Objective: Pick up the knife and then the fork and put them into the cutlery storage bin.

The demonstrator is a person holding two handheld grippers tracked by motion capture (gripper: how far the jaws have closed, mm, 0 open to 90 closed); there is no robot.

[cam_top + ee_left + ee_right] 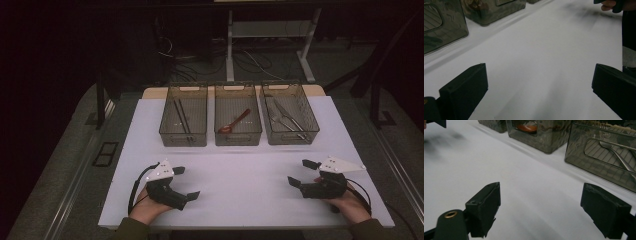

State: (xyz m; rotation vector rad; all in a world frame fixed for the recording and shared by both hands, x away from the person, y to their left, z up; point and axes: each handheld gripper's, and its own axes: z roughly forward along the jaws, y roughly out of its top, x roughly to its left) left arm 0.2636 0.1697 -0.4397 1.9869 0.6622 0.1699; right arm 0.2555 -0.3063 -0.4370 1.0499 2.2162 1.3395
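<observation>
Both tools are just parked on the white table (240,185) right now, nothing in either one. The left gripper (186,183) sits around 7 o'clock on the table, the person's hand wrapped round the back of it, jaws spread wide apart. In the left gripper view you can see bare white surface between the two black jaws, nothing touching them. Same deal with the right gripper (302,172) at about 5 o'clock: jaws gaping wide, empty, pointing in toward the middle of the table, grey three-cornered plate on top. Up at 12 o'clock there's a row of three smoky see-through bins, all well apart from both grippers. The left bin (183,116) has a pair of dark chopsticks (182,119) lying lengthwise, the middle bin (238,116) holds a red spoon (235,122) lying diagonally, and the right bin (289,114) has metal cutlery (286,119), can't really tell which pieces. In the right gripper view the red spoon (526,128) shows through the bin's handle cutout at roughly 11 o'clock.
</observation>
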